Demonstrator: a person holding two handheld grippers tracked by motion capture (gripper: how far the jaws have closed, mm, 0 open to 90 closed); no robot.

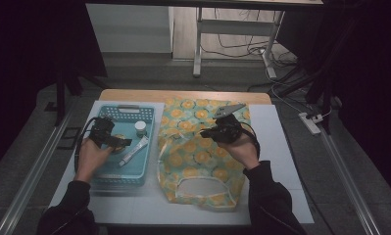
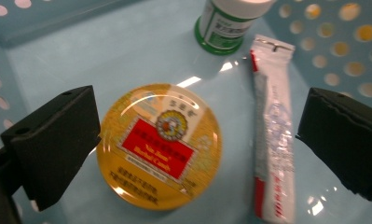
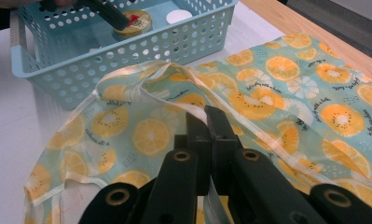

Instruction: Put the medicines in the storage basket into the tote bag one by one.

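Here the tin (image 2: 159, 145) lies flat on the floor of the basket (image 1: 101, 172), between the spread jaws of the left gripper (image 2: 197, 144), which holds nothing. It looks rigid, light and smooth-lidded, so I judge it slippery on top; the round rim is the place to grip, one jaw on each side. Just beside it lies a soft tube (image 2: 273, 130) that would dent if squeezed, and farther off stands a small bottle (image 2: 228, 23), hard and likely to tip. The right gripper (image 3: 207, 122) is clenched on a fold of the bag (image 3: 286, 93), a limp, thin cloth beside the basket. Count: one tin, one tube, one bottle, one basket, one bag.
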